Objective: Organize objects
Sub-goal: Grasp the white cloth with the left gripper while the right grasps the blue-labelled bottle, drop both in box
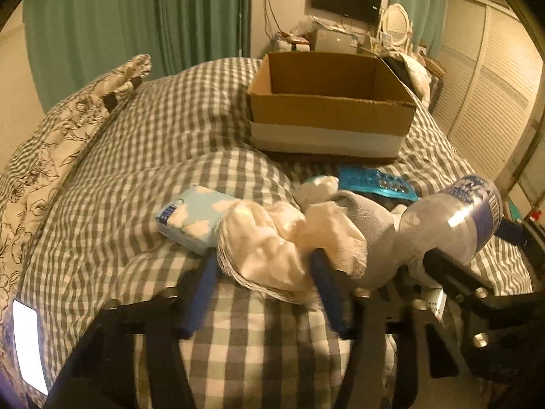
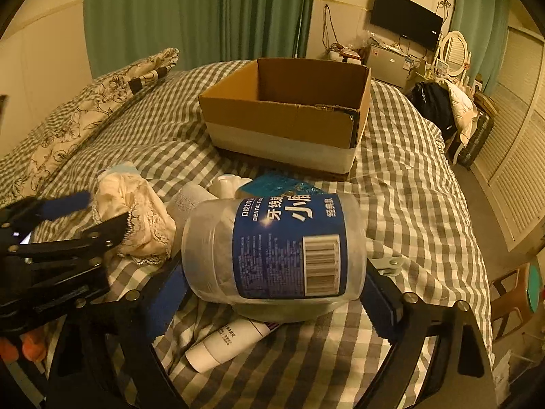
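Jar (image 2: 272, 252) of dental floss lay on its side between the fingers of the right tongs (image 2: 272, 293), long axis crosswise to them, blue pads closed on its two ends — clear rigid plastic, smooth blue label with barcode, likely slippery. Cardboard box (image 2: 286, 116) stood straight ahead on the bed (image 2: 408, 204), open-topped, apparently empty, well apart from the jar. Left tongs (image 1: 265, 286) sat just to the left, fingers around a cream lace-edged cloth (image 1: 272, 242); whether they pinched it or merely straddled it, I could not tell. Soft checked quilt, rumpled. Nearby: white tube (image 2: 228, 341) under the jar, cloud-print tissue pack (image 1: 190, 221), teal packet (image 1: 374, 182). Judgement: the right-hand tongs were nearer a drop-off.
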Motion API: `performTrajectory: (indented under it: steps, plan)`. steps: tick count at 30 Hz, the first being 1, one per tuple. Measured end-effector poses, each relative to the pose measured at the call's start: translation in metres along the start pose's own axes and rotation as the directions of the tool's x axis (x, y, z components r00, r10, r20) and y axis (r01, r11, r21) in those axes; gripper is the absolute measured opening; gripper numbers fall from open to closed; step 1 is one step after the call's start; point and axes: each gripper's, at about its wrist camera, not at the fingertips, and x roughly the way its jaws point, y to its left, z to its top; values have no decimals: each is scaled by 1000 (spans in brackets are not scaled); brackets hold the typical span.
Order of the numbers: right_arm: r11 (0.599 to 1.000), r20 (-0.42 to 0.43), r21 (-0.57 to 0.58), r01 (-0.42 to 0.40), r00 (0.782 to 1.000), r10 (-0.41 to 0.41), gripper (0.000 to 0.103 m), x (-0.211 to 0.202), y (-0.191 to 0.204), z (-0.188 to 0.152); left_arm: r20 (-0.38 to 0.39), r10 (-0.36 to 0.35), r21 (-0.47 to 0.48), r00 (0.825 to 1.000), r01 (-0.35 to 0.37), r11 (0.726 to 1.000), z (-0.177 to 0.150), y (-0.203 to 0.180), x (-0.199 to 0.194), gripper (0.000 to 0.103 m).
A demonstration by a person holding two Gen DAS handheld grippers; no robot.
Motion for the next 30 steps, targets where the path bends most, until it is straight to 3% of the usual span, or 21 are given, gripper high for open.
performTrajectory:
  steps: [4, 10, 21, 24, 27, 30]
  plan:
    - [1000, 20, 5, -8, 1000, 8, 90, -9, -4, 0, -4, -1, 13, 1000, 1, 1000, -3, -4, -3, 20]
    - [1000, 59, 0, -19, 998, 19, 90, -28, -7, 1, 32, 21, 41, 999, -22, 999, -5, -9, -24, 7]
    - [1000, 179, -13, -25, 983, 27, 90, -86, -14, 14, 179, 41, 5, 983, -42, 999, 26, -4, -87, 6]
    - [997, 219, -6, -71, 973, 71, 90, -104, -21, 29, 210, 25, 18, 977, -30, 999, 45, -6, -103, 6]
    - [997, 270, -31, -69, 960, 75, 90, -119, -25, 51, 250, 13, 48, 968, -26, 998, 67, -11, -117, 6]
    - [996, 315, -39, -86, 945, 94, 90, -127, -31, 81, 265, -42, 74, 963, 24, 997, 93, -16, -121, 6]
